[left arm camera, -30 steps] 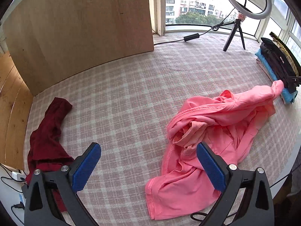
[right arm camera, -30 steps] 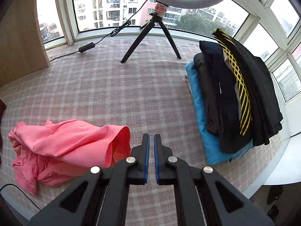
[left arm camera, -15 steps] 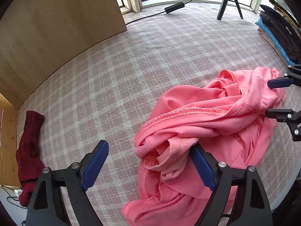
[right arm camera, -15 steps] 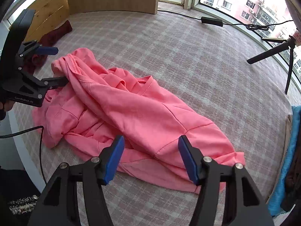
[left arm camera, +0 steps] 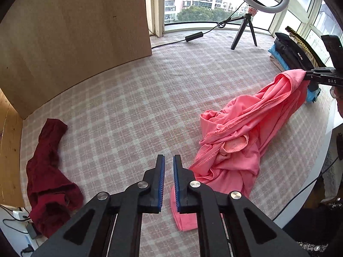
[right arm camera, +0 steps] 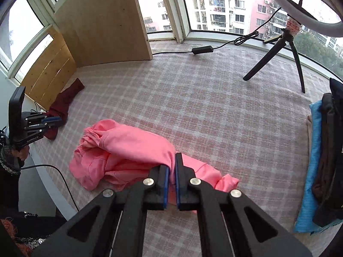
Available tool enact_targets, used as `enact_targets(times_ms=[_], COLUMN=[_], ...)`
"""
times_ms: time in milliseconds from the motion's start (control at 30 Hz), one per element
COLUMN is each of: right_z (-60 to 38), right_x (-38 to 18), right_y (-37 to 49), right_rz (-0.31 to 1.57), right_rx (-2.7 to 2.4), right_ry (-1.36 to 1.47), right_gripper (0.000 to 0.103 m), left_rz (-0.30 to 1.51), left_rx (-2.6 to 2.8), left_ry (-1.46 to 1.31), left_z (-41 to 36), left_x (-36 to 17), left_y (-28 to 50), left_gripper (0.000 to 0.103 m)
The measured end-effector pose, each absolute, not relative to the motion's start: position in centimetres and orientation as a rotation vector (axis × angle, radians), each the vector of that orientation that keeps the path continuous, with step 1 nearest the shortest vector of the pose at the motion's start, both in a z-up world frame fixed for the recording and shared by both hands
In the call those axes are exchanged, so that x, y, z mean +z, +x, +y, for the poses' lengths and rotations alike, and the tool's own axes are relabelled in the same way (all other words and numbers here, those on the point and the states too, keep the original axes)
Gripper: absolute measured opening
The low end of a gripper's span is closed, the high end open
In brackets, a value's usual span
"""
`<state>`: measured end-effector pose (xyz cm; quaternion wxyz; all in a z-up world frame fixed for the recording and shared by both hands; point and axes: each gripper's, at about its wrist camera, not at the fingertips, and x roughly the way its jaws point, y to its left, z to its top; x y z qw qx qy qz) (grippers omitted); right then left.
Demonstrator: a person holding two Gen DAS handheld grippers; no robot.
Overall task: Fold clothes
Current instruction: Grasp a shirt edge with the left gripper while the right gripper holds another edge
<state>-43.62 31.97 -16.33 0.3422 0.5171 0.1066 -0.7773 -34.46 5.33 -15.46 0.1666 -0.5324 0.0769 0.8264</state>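
A pink garment (left arm camera: 246,128) lies crumpled on the plaid-covered surface (left arm camera: 128,107), right of my left gripper (left arm camera: 169,165). The left jaws are closing, almost together, with nothing between them; a pink corner lies under the right finger. My right gripper (right arm camera: 172,165) is shut on a fold of the pink garment (right arm camera: 128,147). In the left wrist view the right gripper (left arm camera: 306,76) holds one end of the garment raised at the far right. The left gripper (right arm camera: 54,121) shows at the left of the right wrist view, apart from the pink cloth.
A dark red garment (left arm camera: 49,171) lies at the left edge. A stack of folded clothes (left arm camera: 293,57) sits at the right. A ring light on a tripod (left arm camera: 244,32) and its cable switch (left arm camera: 194,36) stand at the back, beside a wooden panel (left arm camera: 75,32).
Both grippers stood open over the pink garment half a second ago. The right one has shut on its fold and raised that end. The left one has drawn back leftward and closed empty.
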Motion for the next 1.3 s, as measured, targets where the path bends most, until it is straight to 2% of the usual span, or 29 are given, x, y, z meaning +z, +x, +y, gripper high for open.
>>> enact_targets(times_ms=[67, 100, 133, 233, 300, 433, 467, 533, 667, 767, 867, 967, 1033, 1067, 1100, 1133, 1167, 1300], right_z=[33.3, 33.8, 34.2, 35.9, 37.8, 43.8, 44.7, 45.3, 47.2, 47.4, 47.6, 48.1, 47.9, 47.6, 47.4, 47.1, 46.9, 46.9], right_x=[-17.5, -18.5, -19.6, -21.3, -20.3, -16.0, -16.0, -17.8, -19.7, -20.0, -20.0, -20.1, -20.4, -20.6, -20.7, -20.7, -20.8, -19.9], right_y=[-43.5, -43.5, -43.5, -44.0, -44.7, -46.2, -46.4, -46.4, -46.2, -45.7, -45.4, -45.5, -45.5, -45.5, -45.5, -45.5, -45.5, -45.1], right_rz=[0.298, 0.3, 0.304, 0.315, 0.257, 0.137, 0.185, 0.292, 0.126, 0.16, 0.165, 0.144, 0.159, 0.169, 0.177, 0.181, 0.185, 0.186], right_rx=[-2.036, -2.032, -2.025, -2.069, -2.163, -2.427, -2.445, -2.41, -2.355, -2.357, -2.34, -2.324, -2.321, -2.315, -2.31, -2.307, -2.303, -2.317], right_ry=[1.409, 1.452, 1.495, 1.527, 1.508, 1.461, 1.494, 1.59, 1.636, 1.639, 1.634, 1.645, 1.655, 1.658, 1.659, 1.657, 1.655, 1.634], right_gripper=[0.005, 0.005, 0.005, 0.005, 0.005, 0.005, 0.005, 0.005, 0.005, 0.005, 0.005, 0.005, 0.005, 0.005, 0.005, 0.005, 0.005, 0.005], left_rz=[0.188, 0.189, 0.199, 0.284, 0.336, 0.261, 0.277, 0.315, 0.392, 0.489, 0.443, 0.322, 0.267, 0.299, 0.311, 0.309, 0.299, 0.209], left_rx=[2.312, 2.289, 2.263, 2.222, 2.215, 2.144, 2.128, 2.096, 2.004, 1.994, 1.966, 1.879, 1.819, 1.814, 1.806, 1.795, 1.796, 1.906], left_ry=[-1.507, -1.504, -1.499, -1.522, -1.548, -1.532, -1.514, -1.479, -1.438, -1.461, -1.523, -1.506, -1.476, -1.462, -1.463, -1.473, -1.476, -1.414], left_z=[6.3, 7.1, 8.3, 11.6, 13.0, 14.4, 15.3, 17.3, 21.6, 23.6, 23.7, 24.8, 25.9, 26.8, 27.5, 28.0, 28.2, 25.4], left_x=[-16.3, -17.0, -17.7, -19.9, -20.7, -20.2, -20.2, -20.1, -21.2, -22.8, -24.1, -23.6, -23.2, -23.5, -23.9, -24.3, -24.3, -20.8], left_y=[-34.5, -34.6, -34.7, -35.1, -35.3, -35.3, -35.3, -35.2, -36.5, -38.0, -39.8, -40.4, -40.5, -40.5, -40.5, -40.6, -40.8, -40.9], left_gripper=[0.026, 0.04, 0.046, 0.046, 0.046, 0.047, 0.048, 0.051, 0.056, 0.056, 0.056, 0.057, 0.064, 0.064, 0.056, 0.025, 0.007, 0.006])
